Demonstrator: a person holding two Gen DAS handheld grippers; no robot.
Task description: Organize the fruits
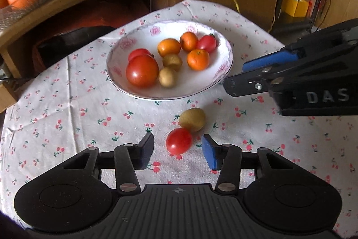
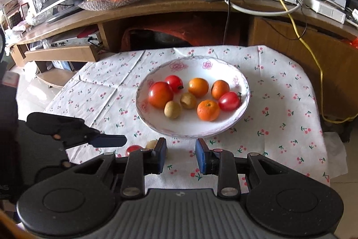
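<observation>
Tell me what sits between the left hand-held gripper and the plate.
Left wrist view: a red tomato just ahead of the open left hand-held gripper, touching a brownish fruit behind it; then bare tablecloth up to the plate.

The left claw (image 1: 177,150) hangs low with its two fingers spread wide and nothing pinched between them, while the right claw (image 2: 181,157), reaching in from the right side with fingers likewise parted, holds nothing and sits higher, well apart from it.
</observation>
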